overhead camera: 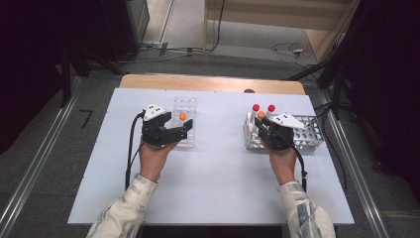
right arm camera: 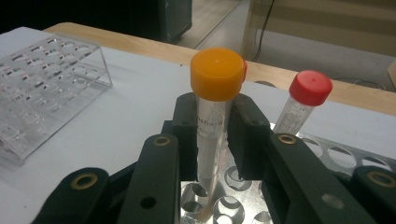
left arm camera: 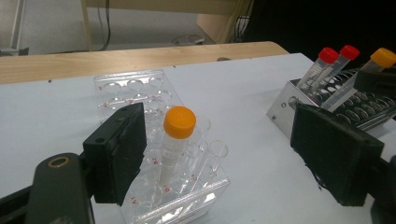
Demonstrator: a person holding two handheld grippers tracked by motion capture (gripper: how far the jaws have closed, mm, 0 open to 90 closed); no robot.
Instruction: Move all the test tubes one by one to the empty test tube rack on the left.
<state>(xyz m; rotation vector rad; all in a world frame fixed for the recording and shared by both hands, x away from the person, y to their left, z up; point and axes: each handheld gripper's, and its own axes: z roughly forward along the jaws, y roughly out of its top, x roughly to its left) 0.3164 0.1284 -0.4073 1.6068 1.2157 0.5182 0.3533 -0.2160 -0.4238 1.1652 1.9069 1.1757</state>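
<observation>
Right gripper (right arm camera: 215, 140) clamped on orange-capped tube (right arm camera: 212, 116), close-up.

A white table top (overhead camera: 213, 188) lies over a wooden board whose bare edge (overhead camera: 208, 83) shows at the far side. Grey carpet floor (overhead camera: 44, 148) surrounds it, with metal rails (overhead camera: 29, 178) running along both sides. Beyond the table, cables (overhead camera: 198, 49) trail across the floor toward a pale wooden cabinet (overhead camera: 277, 12). Dark shapes (overhead camera: 49, 39) fill the far corners. The light is even and dim.
</observation>
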